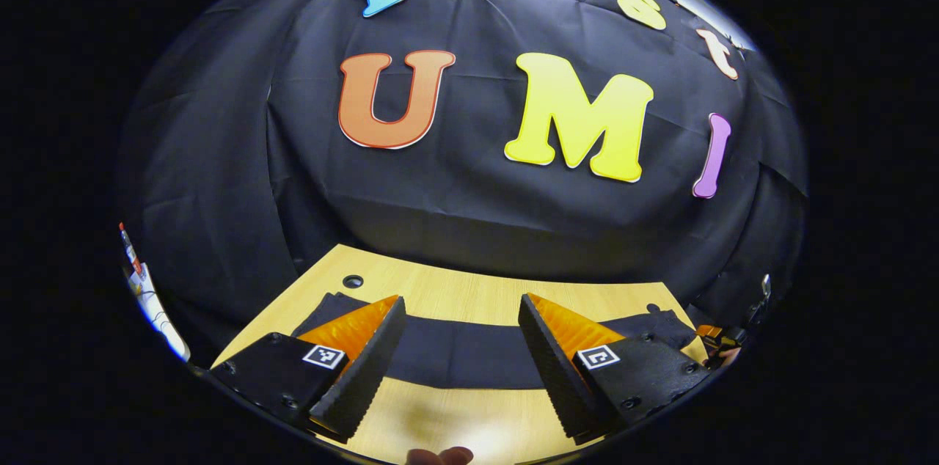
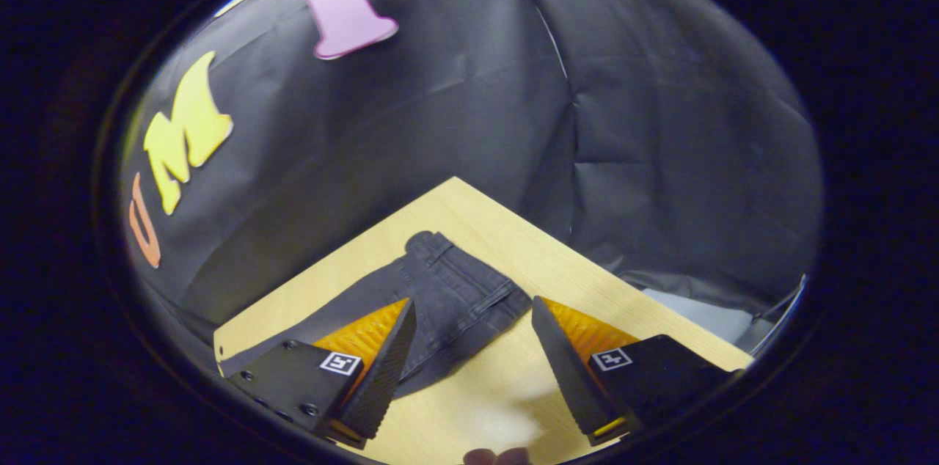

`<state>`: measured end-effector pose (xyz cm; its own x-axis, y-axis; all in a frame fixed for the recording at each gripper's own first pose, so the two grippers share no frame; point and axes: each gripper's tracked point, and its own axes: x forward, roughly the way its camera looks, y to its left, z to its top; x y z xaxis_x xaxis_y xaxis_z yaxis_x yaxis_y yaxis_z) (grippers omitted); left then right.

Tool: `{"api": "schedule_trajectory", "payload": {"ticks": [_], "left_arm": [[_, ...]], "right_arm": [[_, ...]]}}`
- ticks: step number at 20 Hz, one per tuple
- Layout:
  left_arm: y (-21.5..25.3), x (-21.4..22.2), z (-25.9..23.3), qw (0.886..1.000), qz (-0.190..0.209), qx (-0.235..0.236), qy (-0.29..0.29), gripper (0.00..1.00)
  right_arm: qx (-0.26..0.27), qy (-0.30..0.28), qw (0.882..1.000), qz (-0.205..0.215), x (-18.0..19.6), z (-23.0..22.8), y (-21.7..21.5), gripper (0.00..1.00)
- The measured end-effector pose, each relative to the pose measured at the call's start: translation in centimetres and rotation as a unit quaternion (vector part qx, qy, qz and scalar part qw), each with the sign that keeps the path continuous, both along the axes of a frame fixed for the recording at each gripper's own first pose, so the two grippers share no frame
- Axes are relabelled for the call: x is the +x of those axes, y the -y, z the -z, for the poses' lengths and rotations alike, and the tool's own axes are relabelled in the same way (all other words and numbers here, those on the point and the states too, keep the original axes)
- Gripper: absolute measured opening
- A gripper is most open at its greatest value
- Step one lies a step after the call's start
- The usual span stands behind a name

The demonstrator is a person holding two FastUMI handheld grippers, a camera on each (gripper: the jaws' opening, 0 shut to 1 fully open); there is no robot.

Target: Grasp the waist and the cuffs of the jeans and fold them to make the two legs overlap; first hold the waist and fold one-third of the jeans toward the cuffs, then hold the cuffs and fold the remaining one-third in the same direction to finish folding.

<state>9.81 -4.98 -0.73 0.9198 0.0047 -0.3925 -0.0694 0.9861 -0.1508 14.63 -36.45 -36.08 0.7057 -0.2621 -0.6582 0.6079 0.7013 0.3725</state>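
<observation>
Right gripper view: dark denim jeans (image 2: 447, 296), flat.

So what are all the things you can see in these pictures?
dark grey denim jeans: one pair, dark grey, lying flat on the table; the waist end shows in the right gripper view, and a long dark band of them crosses the table in the left gripper view.
light wooden table: one, pale yellow wood, under the jeans, with a small round hole near its far edge.
black cloth wall: one, black, hanging behind the table.
left gripper: one, open, above the table near the jeans.
right gripper: one, open, near the jeans' waist.
fingertip: one, at the bottom edge of the left gripper view.
</observation>
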Motion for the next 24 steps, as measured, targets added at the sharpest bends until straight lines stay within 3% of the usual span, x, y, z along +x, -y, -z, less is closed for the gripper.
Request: {"api": "schedule_trajectory", "payload": {"ticks": [1, 4, 5, 6, 9, 10, 13, 17, 19, 20, 21, 24], "left_arm": [[0.3, -0.1, 0.2, 1.000, 0.000, 0.003, -0.006, 0.99], [0.3, -0.1, 0.6, 1.000, 0.002, 0.010, -0.015, 0.99], [0.3, -0.1, 0.7, 1.000, 0.002, 0.011, -0.018, 0.99], [0.4, -0.1, 0.9, 1.000, 0.002, 0.012, -0.021, 0.99], [0.5, 0.0, 1.2, 1.000, 0.001, 0.005, -0.029, 0.99], [0.4, 0.1, 1.4, 1.000, 0.000, 0.004, -0.030, 0.99], [0.1, 0.1, 1.9, 0.999, -0.010, -0.007, -0.035, 0.99], [-2.4, -0.3, 1.8, 0.999, -0.029, -0.006, -0.023, 0.99], [-3.8, -0.6, 1.8, 0.999, -0.035, 0.001, -0.019, 0.99], [-4.6, -0.8, 1.7, 0.999, -0.039, 0.001, -0.016, 1.00], [-5.4, -0.9, 1.7, 0.999, -0.044, -0.001, -0.012, 0.99], [-7.7, -1.4, 1.6, 0.999, -0.055, -0.002, -0.002, 1.00]], "right_arm": [[0.011, -0.003, 1.000, 0.015, 0.5, 0.8, 0.4, 0.98], [0.033, -0.012, 0.999, 0.034, 1.6, 3.3, 1.1, 0.98], [0.043, -0.011, 0.998, 0.034, 1.9, 3.7, 1.1, 0.92], [0.047, -0.009, 0.998, 0.031, 2.3, 3.9, 0.8, 0.98], [0.033, -0.016, 0.999, 0.014, 2.1, 3.9, 0.7, 0.91], [0.033, -0.019, 0.999, 0.010, 2.4, 4.1, 0.2, 0.95], [0.028, -0.033, 0.999, -0.003, 2.7, 4.8, -0.5, 0.70], [0.036, -0.031, 0.999, -0.010, 2.7, 3.6, -0.9, 0.22], [0.027, -0.030, 0.999, -0.019, 2.9, 2.8, -0.9, 0.08], [0.011, -0.031, 0.999, -0.029, 3.2, 1.8, -1.0, 0.05], [-0.007, -0.030, 0.999, -0.041, 3.5, 0.6, -1.3, 0.08], [-0.054, -0.017, 0.996, -0.072, 3.8, -2.9, -2.8, 0.08]]}}
